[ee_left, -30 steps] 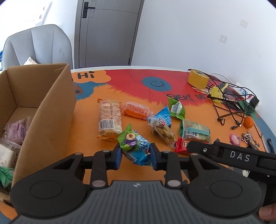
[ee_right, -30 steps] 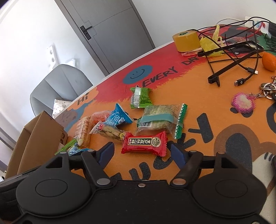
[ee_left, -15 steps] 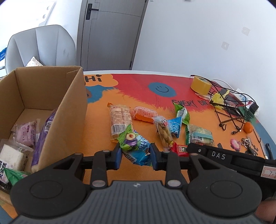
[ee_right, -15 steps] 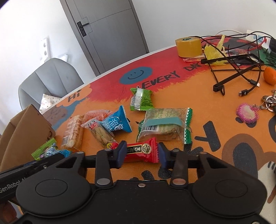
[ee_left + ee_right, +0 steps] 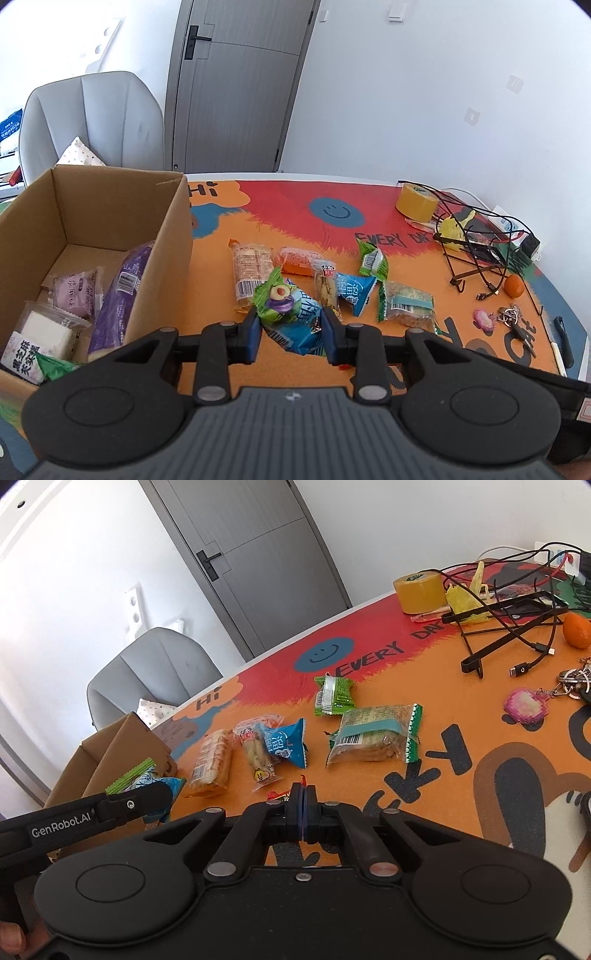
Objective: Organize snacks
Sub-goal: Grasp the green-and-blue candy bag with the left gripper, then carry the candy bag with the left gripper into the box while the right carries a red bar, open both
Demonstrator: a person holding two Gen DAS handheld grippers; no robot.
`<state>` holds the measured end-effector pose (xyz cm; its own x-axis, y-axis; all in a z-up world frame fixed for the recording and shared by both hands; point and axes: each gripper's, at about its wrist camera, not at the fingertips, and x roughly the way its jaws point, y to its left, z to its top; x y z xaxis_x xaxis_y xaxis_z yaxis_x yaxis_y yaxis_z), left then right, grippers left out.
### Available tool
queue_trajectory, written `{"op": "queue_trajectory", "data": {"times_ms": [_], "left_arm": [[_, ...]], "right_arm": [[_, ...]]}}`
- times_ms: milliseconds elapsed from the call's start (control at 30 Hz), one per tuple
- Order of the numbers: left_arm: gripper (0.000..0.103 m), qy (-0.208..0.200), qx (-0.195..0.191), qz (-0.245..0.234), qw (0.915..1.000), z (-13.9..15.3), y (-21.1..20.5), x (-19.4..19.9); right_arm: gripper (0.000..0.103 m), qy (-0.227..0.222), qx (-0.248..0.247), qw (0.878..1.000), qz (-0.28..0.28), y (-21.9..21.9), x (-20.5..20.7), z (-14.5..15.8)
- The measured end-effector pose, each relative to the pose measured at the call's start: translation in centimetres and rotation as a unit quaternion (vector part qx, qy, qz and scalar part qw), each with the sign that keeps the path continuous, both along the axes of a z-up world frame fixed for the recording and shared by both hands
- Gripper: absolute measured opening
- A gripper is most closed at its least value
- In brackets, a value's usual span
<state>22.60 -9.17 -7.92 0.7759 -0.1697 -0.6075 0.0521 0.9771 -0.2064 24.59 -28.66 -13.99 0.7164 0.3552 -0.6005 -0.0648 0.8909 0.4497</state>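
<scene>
My left gripper (image 5: pixel 290 334) is shut on a green and blue snack packet (image 5: pixel 286 314) and holds it above the table, right of the open cardboard box (image 5: pixel 110 206). The box holds several packets, among them a long purple one (image 5: pixel 118 295). My right gripper (image 5: pixel 303 812) is shut on a red snack packet (image 5: pixel 277 795), of which only thin red edges show past the fingers. Loose snacks lie on the table: a biscuit pack (image 5: pixel 210 762), a blue triangular packet (image 5: pixel 286 744), a small green packet (image 5: pixel 332 696) and a green-edged cracker pack (image 5: pixel 373 733).
A yellow tape roll (image 5: pixel 419 590), black cables and a wire stand (image 5: pixel 517 616), an orange (image 5: pixel 576 629), and a pink keychain with keys (image 5: pixel 524 705) crowd the right of the orange table mat (image 5: pixel 461 686). A grey chair (image 5: pixel 92 118) stands behind the box.
My right gripper closed on the red packet and lifted it. My left gripper rose and drew back with its packet, and the box interior came more into view.
</scene>
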Motion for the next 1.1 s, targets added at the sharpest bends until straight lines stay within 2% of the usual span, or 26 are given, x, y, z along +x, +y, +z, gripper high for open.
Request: {"op": "queue_trajectory", "data": {"times_ms": [433, 1100], "left_arm": [[0.032, -0.035, -0.006, 0.015, 0.9993, 2.7, 1.4, -2.2], [0.032, -0.071, -0.002, 0.076, 0.9945, 6.2, 7.2, -4.1]], "right_arm": [[0.001, -0.042, 0.005, 0.999, 0.008, 0.5, -1.7, 3.3], [0.001, -0.088, 0.006, 0.994, 0.063, 5.7, -1.2, 7.5]]}}
